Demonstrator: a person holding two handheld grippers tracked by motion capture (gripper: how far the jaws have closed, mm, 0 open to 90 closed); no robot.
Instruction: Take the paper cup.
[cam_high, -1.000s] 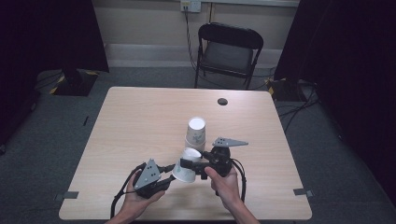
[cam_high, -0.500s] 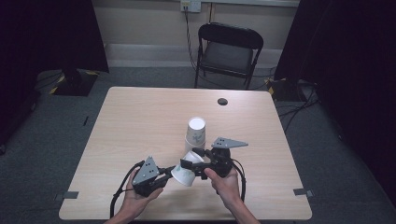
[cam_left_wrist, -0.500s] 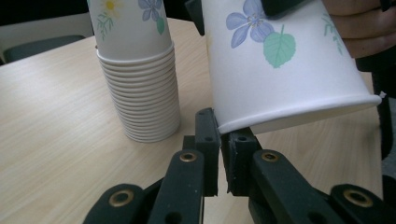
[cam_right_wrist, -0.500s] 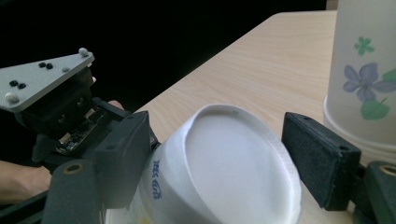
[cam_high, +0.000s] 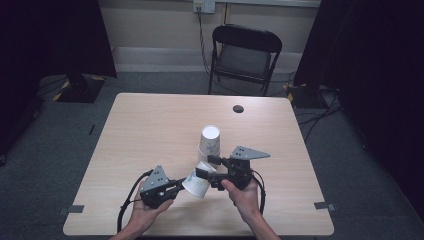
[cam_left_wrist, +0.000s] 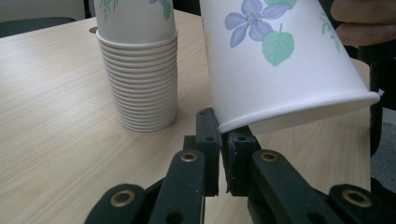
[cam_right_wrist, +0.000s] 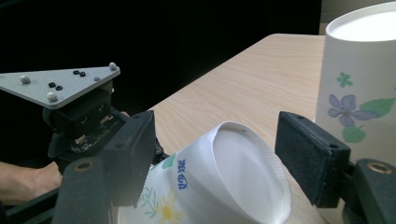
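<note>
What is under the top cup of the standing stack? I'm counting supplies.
Under the top cup sit many nested cups, their rims banded down to the table. Their bodies are covered, and anything inside the inverted stack is hidden.

The stack of cups (cam_high: 209, 143) is standing mid-table, just beyond the two grippers — blocking the way straight ahead. Bare tabletop (cam_high: 145, 125) is lying open to its left and right — only a small dark disc (cam_high: 238, 108) is sitting near the far edge.

Recording studio or lab, black curtains (cam_high: 55, 35), lone table (cam_high: 150, 125), folding chair (cam_high: 245, 52), floor cables (cam_high: 320, 107), grey carpet (cam_high: 50, 150)
</note>
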